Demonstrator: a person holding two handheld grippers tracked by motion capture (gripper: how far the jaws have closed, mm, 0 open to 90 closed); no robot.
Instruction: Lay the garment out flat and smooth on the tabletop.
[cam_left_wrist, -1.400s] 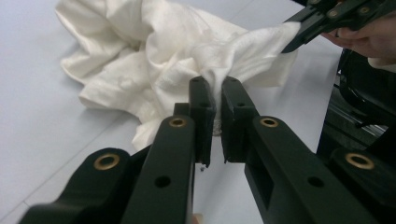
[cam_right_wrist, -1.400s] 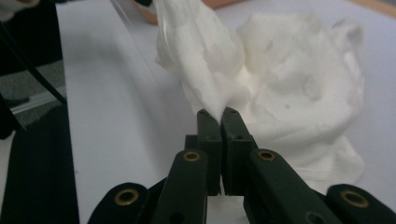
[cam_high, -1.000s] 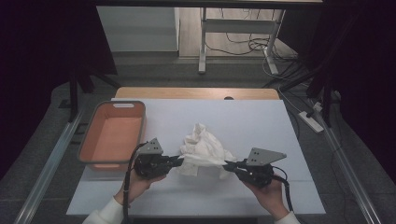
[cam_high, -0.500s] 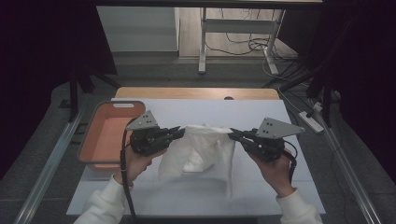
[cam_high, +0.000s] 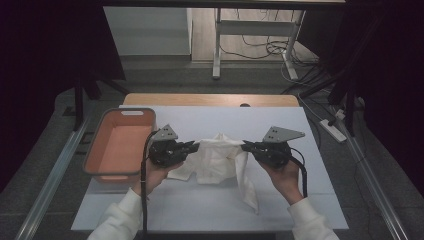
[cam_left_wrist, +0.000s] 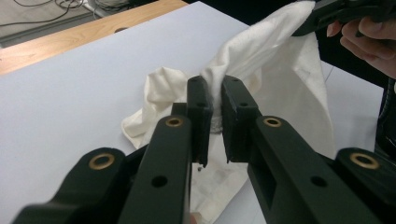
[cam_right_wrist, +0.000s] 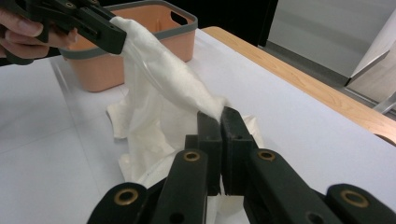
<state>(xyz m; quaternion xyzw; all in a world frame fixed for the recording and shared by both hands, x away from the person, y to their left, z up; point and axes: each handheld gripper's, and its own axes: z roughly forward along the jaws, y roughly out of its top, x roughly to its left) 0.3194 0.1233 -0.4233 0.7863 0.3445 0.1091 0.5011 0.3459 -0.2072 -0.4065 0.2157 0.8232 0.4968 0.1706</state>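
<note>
A white cloth (cam_high: 218, 157) hangs stretched between my two grippers above the white table top, with its lower folds resting on the surface. My left gripper (cam_high: 196, 145) is shut on the cloth's left edge; in the left gripper view the fabric (cam_left_wrist: 261, 60) is pinched between the jaws (cam_left_wrist: 216, 100). My right gripper (cam_high: 245, 145) is shut on the opposite edge, and in the right gripper view the cloth (cam_right_wrist: 161, 79) runs from its jaws (cam_right_wrist: 219, 119) up to the other gripper (cam_right_wrist: 84, 21). A long tail of cloth (cam_high: 248, 187) trails toward the front.
An orange basket (cam_high: 102, 150) with a grey rim stands at the table's left edge, close beside my left hand. The white sheet (cam_high: 280, 125) covers a wooden table whose far edge (cam_high: 210, 99) shows. Cables and a table leg lie on the floor beyond.
Both grippers took hold of the crumpled cloth, lifted it and pulled apart, spreading it. Since half a second ago they have come down lower and a little nearer each other.
</note>
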